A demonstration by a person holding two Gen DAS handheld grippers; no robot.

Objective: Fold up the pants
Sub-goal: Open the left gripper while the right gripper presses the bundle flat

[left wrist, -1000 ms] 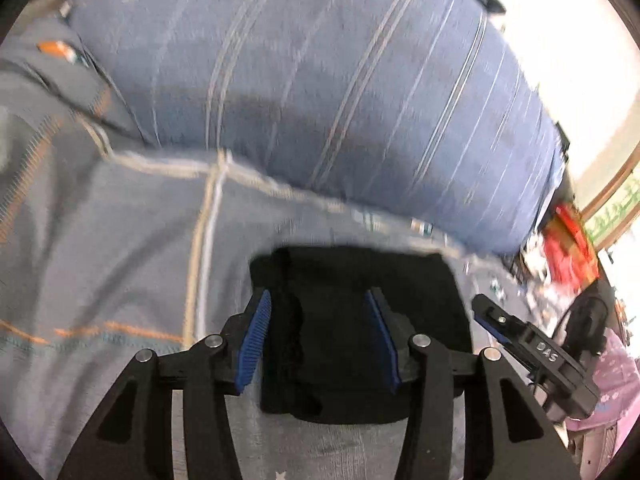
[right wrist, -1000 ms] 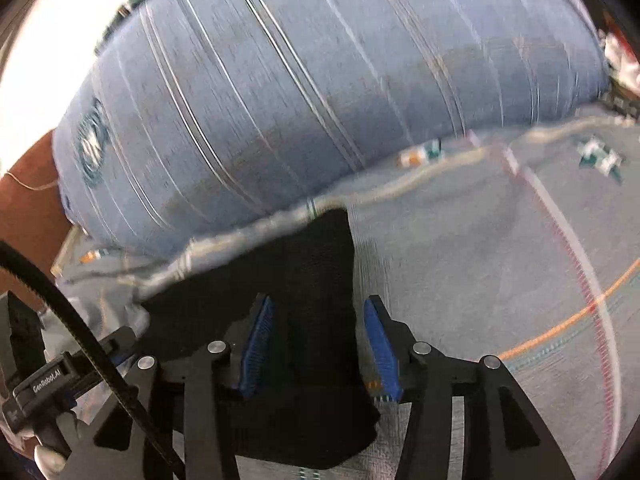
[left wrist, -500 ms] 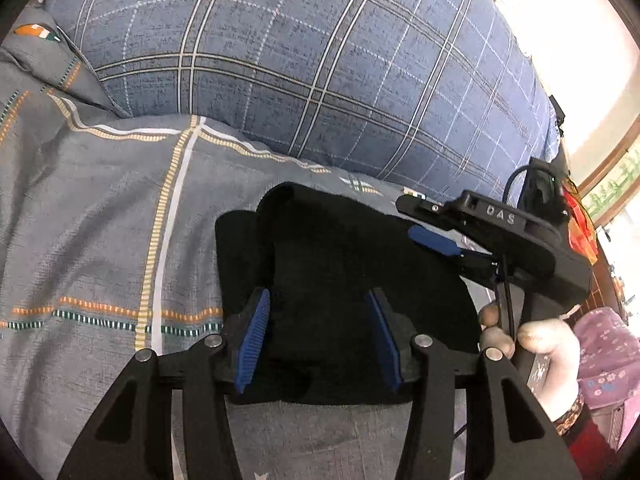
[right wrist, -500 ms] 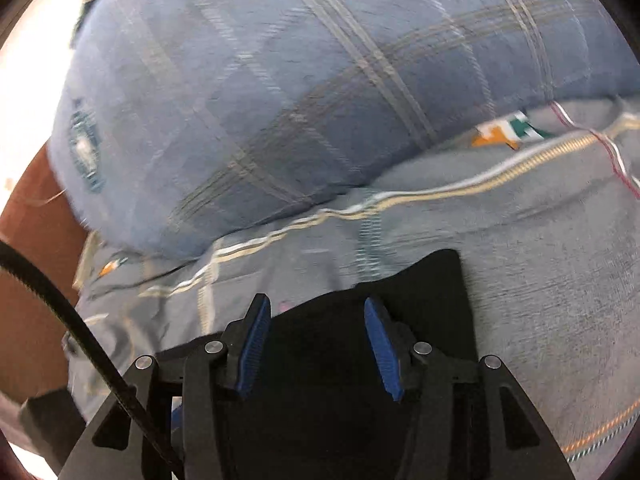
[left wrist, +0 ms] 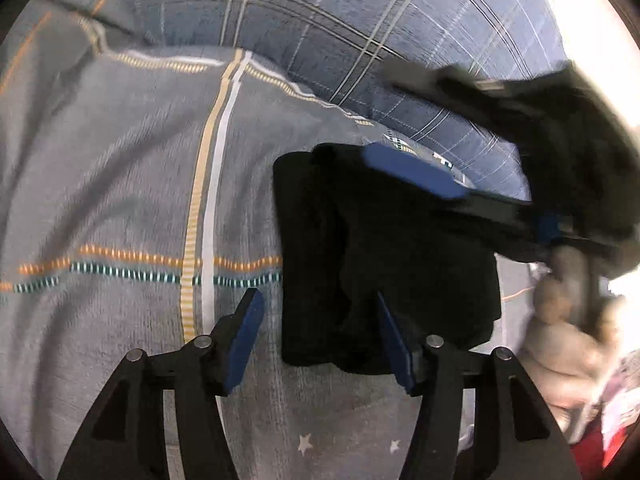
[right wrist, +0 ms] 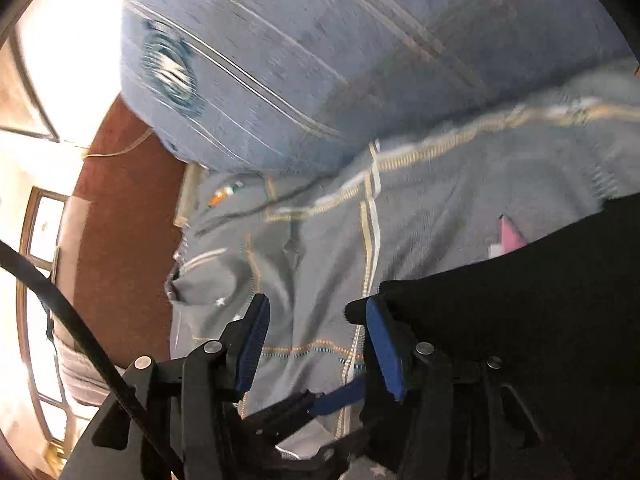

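The black pants (left wrist: pixel 384 272) lie folded into a thick packet on the grey striped bedspread (left wrist: pixel 120 200). My left gripper (left wrist: pixel 320 336) hangs just above their near left edge, its jaws opening. One blue pad is over bare bedspread and the other over the cloth, and neither presses on it. My right gripper (left wrist: pixel 412 172), blurred and held by a hand (left wrist: pixel 560 320), reaches over the pants' far right corner. In the right wrist view the right gripper (right wrist: pixel 318 336) is open over bedspread with nothing between its pads, and the pants (right wrist: pixel 540 300) lie to its right.
A big blue checked pillow (left wrist: pixel 360 40) lies along the back of the bed (right wrist: pixel 320 60). The bed's edge and a red-brown floor (right wrist: pixel 120 220) show at the left of the right wrist view. A small pink scrap (right wrist: pixel 510 236) pokes out by the pants.
The left gripper's jaws have widened and sunk toward the bed; the pants now sit right of centre. The right gripper has swung left off the pants and shows over their far corner.
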